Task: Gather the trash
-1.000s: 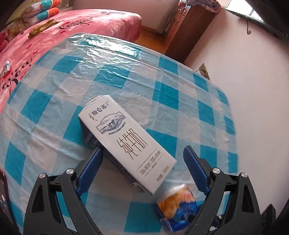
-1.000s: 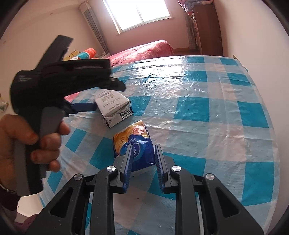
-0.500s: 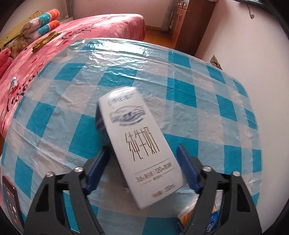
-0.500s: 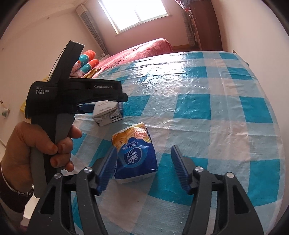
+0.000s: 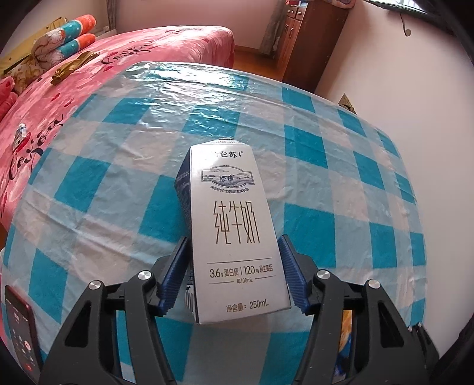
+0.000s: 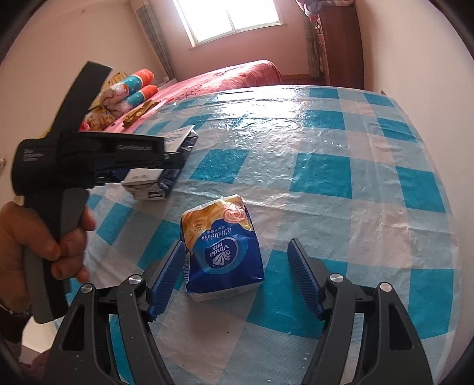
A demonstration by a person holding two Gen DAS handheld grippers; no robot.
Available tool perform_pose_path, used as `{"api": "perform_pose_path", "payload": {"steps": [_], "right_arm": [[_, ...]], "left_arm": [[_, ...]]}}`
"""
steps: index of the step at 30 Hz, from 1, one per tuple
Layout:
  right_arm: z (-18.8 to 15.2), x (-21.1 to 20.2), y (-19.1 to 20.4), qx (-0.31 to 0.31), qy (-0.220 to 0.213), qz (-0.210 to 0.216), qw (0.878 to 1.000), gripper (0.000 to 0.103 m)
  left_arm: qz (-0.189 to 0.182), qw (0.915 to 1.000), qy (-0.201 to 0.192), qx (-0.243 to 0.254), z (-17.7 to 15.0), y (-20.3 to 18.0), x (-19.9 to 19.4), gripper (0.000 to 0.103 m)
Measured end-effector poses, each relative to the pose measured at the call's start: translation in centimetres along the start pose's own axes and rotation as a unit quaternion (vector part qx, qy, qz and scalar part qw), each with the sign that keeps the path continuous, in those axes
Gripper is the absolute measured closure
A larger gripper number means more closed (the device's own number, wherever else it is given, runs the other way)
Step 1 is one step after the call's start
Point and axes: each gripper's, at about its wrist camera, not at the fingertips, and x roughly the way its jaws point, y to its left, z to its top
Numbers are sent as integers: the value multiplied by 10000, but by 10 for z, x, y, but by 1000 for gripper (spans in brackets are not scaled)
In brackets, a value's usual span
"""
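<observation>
Sunlight is pouring through the window at twelve o'clock in the right wrist view, and a pink bed is lying beyond the surface, which is wearing a shiny blue-and-white checked cover. Over to the left gripper: its jaws have just been closing, and now the blue pads are pressing both sides of the milk carton, white face up, with its far end stretching away toward twelve o'clock. In the right wrist view that same carton is sitting at ten o'clock, its far end tilted up off the cover, though I cannot tell whether the near end is touching. The person's hand is squeezing the handle at nine o'clock.

Now the right gripper: its jaws have just been opening, and they are standing wide apart around the tissue pack, a blue-and-orange packet lying flat on the surface. The left pad is sitting just beside the pack's edge, the right pad is well clear of it, so nothing is being squeezed there.

Down at eight o'clock in the left wrist view, a phone with a lit screen is showing at the edge of the frame. A brown wardrobe is standing at one o'clock against the wall.
</observation>
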Motion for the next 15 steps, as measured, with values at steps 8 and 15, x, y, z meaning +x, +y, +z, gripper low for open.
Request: {"api": "perform_pose_path", "payload": {"steps": [8,15], "right_arm": [[-1,4,7,-206,81,-151,9996,20],[-1,5,13,-347,132,-315,9988,20]], "left_arm": [[-70,9998,-74,179,-20,15,-20,41],[-169,9989,-184,393,-38,18,-40,42]]}}
